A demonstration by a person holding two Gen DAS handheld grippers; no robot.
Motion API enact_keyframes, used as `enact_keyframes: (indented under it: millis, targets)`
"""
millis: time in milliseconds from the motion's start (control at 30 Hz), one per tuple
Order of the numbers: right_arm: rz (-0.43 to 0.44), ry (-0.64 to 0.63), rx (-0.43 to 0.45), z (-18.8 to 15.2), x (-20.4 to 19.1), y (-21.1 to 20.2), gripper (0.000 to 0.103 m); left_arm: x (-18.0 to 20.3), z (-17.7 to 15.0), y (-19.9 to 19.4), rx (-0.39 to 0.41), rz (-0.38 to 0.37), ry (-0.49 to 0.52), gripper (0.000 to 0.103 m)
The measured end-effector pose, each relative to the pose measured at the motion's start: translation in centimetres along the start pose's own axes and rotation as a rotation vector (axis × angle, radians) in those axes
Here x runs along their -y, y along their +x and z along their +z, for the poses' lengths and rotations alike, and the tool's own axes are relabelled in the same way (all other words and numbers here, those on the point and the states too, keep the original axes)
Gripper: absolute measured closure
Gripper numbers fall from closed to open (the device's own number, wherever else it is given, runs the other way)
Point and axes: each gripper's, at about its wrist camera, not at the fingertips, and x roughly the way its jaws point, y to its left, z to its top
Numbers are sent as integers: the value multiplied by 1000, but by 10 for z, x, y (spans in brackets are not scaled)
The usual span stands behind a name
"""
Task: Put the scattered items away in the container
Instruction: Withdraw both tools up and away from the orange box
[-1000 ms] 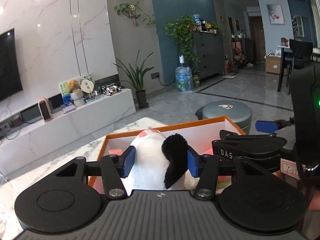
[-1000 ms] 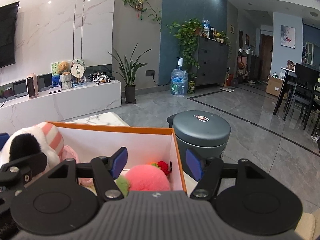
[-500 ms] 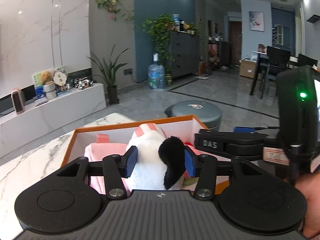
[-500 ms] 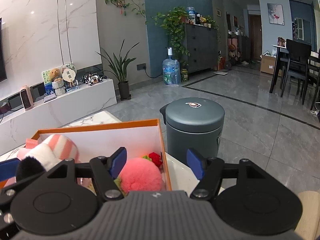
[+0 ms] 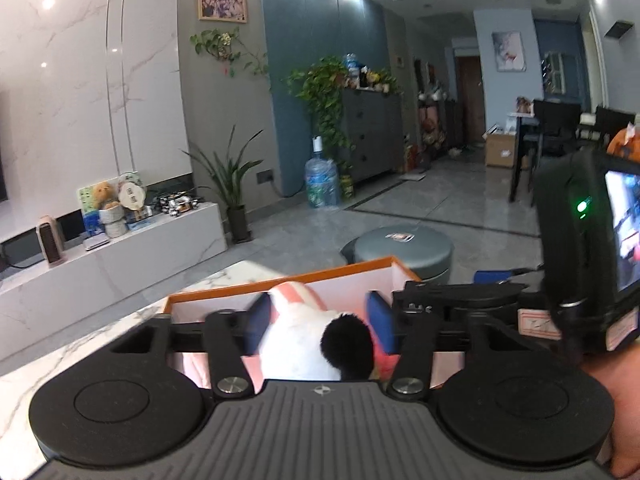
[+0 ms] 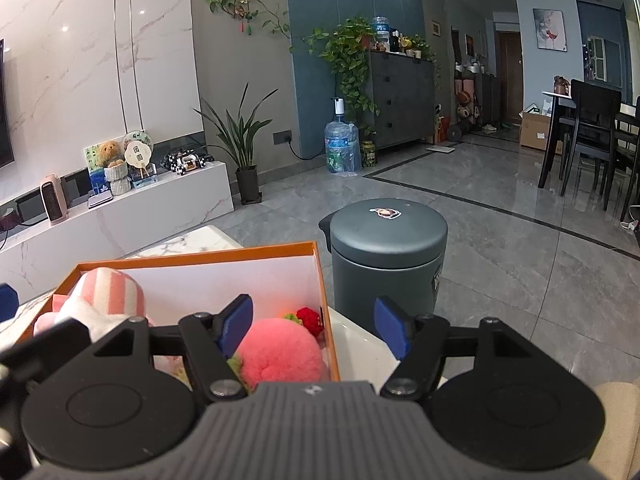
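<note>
A white plush toy (image 5: 304, 340) with a black ear and a pink-striped part sits between the blue pads of my left gripper (image 5: 318, 322). The jaws are closing and both pads lie against its sides. It hangs low inside the orange box (image 5: 280, 284), and in the right wrist view the plush toy (image 6: 108, 292) lies at the left end of the orange box (image 6: 200, 258). My right gripper (image 6: 314, 328) stands open above the box's right wall and holds nothing. A pink fluffy ball (image 6: 280, 352) rests in the box beneath its left finger.
A small red knitted item (image 6: 310, 316) lies in the box's right corner. The box stands on a white marble table (image 5: 80, 352). A dark grey lidded bin (image 6: 388, 236) stands on the floor just beyond. A white TV bench (image 6: 120, 216) runs along the left wall.
The left view has tipped up a little and is blurred; the box and plush sit lower in it, still between the pads. The right gripper stays open over the box's right side.
</note>
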Motion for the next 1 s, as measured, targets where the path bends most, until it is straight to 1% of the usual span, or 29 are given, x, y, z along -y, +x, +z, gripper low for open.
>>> enact_keyframes:
  millis: [100, 300, 367, 533, 600, 667, 800, 900, 933, 967, 1000]
  targets:
    - [-1, 7, 2, 0, 1, 0, 32, -2, 0, 4, -34, 5, -4, 71]
    - [-3, 12, 5, 1, 2, -1, 32, 1, 4, 16, -81, -37, -29, 71]
    - [-3, 12, 7, 1, 2, -1, 32, 7, 7, 19, -82, -40, -12, 73]
    - [-29, 28, 19, 7, 10, -3, 31, 19, 10, 17, -55, -29, 45, 73]
    - [-37, 30, 26, 9, 14, -4, 31, 20, 9, 14, -40, -14, 46, 73]
    - [-40, 36, 29, 11, 16, -5, 31, 17, 9, 12, -34, 6, 25, 73]
    - [-29, 36, 30, 13, 15, -10, 31, 8, 10, 5, -59, 75, -31, 73]
    - [-8, 22, 34, 14, 10, -19, 31, -2, 14, -3, -76, 145, -97, 72]
    - [1, 17, 35, 15, 9, -22, 30, -7, 16, -5, -86, 167, -126, 71]
    - [10, 12, 36, 16, 7, -26, 25, -12, 17, -8, -94, 188, -156, 70]
    - [19, 8, 40, 17, 6, -30, 24, -19, 18, -12, -101, 205, -186, 68]
